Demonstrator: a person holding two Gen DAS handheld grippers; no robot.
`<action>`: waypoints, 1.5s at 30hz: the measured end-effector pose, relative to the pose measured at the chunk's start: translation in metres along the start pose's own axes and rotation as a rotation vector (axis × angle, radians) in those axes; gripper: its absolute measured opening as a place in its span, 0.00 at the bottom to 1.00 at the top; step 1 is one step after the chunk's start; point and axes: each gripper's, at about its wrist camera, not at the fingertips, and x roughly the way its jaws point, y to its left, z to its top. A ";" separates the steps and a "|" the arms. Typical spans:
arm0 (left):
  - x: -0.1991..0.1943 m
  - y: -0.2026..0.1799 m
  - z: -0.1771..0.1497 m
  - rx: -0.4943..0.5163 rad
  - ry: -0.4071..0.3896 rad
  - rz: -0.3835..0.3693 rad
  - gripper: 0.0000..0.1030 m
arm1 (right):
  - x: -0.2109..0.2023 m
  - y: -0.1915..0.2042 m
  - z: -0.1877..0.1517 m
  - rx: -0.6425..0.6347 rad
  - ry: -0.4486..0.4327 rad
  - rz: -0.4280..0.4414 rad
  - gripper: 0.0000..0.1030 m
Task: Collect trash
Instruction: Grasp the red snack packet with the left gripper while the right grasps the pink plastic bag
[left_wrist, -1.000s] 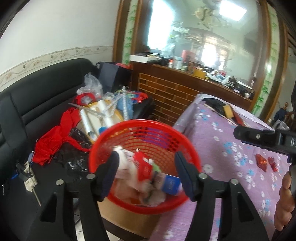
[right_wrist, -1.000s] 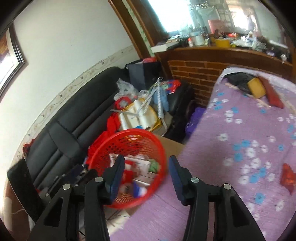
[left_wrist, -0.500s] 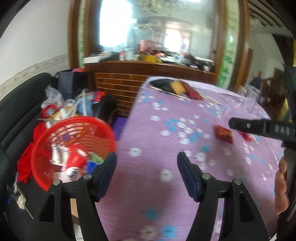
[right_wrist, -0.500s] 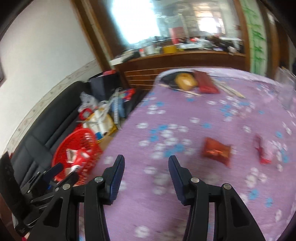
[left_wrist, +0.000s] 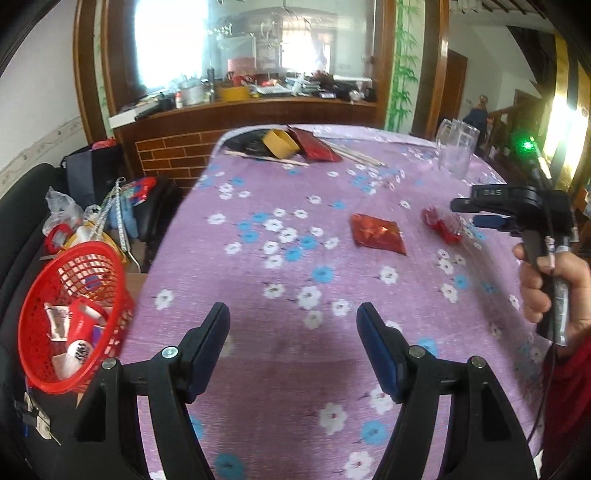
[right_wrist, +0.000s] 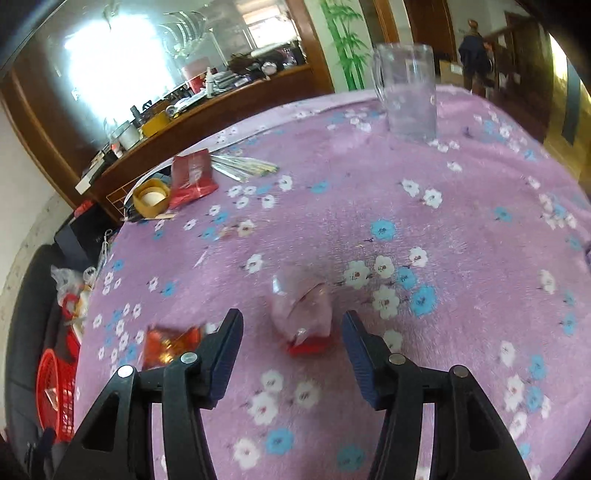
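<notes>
Trash is what both hands now face, where a second ago they hung over the red plastic mesh basket (left_wrist: 70, 314) at the worktop's edge. That basket, already holding crumpled wrappers and a small red-and-white carton, has slid off to the left of the left tongs (left_wrist: 291, 332), and the purple floral cloth of the worktop (left_wrist: 295, 369) fills both views instead. I take the last drop-off as finished and a fresh pick-up as begun.

Both pairs of tongs are empty and their jaws are spreading apart. The left tongs hang over bare cloth, with the flat red foil packet (left_wrist: 376, 232) lying well ahead of them. The right tongs (right_wrist: 291, 347) are much closer to work: a crumpled clear-and-red plastic wrapper (right_wrist: 303, 314) lies between the blue pads, though neither pad touches it yet. From the left wrist view the same wrapper (left_wrist: 443, 225) sits just under the right tongs' tip, with the person's hand (left_wrist: 550, 291) on the grip.

Next, I judge, the right tongs must settle lower and close on that wrapper, which looks light and likely to skid. A tall clear glass mug (right_wrist: 406, 74) stands well behind, out of the way.
</notes>
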 end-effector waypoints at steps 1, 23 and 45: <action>0.002 -0.003 0.001 0.000 0.008 -0.007 0.68 | 0.004 -0.002 0.000 0.003 0.007 0.004 0.58; 0.089 -0.050 0.062 -0.352 0.212 -0.151 0.68 | -0.002 -0.002 -0.008 -0.070 -0.116 0.029 0.40; 0.173 -0.088 0.093 -0.240 0.230 -0.051 0.47 | -0.027 -0.034 0.005 0.053 -0.175 0.072 0.41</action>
